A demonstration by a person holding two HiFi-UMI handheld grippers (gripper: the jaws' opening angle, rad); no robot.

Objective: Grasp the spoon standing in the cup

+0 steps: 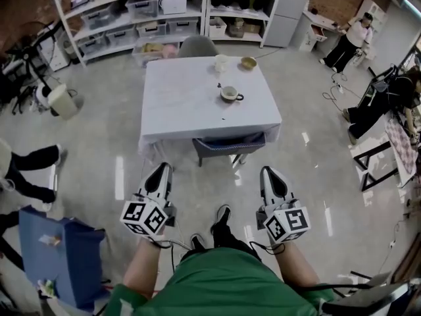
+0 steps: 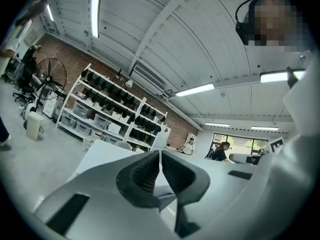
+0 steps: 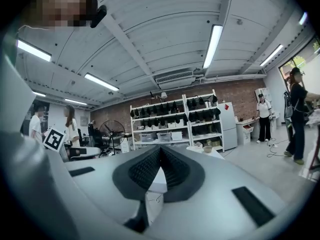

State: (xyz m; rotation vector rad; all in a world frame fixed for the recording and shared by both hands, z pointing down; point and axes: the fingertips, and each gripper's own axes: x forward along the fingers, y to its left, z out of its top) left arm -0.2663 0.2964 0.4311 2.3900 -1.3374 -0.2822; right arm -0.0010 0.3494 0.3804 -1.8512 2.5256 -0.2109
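The white left hand-held gripper [image 1: 162, 168] and right hand-held gripper [image 1: 269, 172] bear black-and-white marker cubes [image 1: 145, 217]; the shirt [image 1: 217, 285] is green.

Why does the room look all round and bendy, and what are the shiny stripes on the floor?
Both gripper views: a wide-angle lens curves the shelves and ceiling, with dark corners. Head view: ceiling lights glare off the floor.

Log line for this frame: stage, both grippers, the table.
stage: not yet approached | left gripper: shut, empty | right gripper: shut, empty | table: ahead, untouched
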